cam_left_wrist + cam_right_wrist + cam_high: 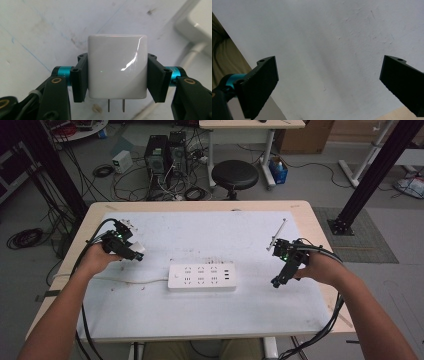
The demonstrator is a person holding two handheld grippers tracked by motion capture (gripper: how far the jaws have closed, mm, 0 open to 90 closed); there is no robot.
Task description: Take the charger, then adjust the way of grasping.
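Left gripper (117, 75) fingers pinch white plug adapter (117, 66), prongs showing. Right gripper (329, 82) fingers spread, empty. Likely next: align prongs over power strip (202, 277), frame centre.

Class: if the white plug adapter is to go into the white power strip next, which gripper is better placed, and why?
Left. The left gripper already clamps the glossy white plug adapter, prongs exposed, beside the white power strip. The right gripper is open and holds nothing.

White power strip (202, 277) lies on the table (200, 320).
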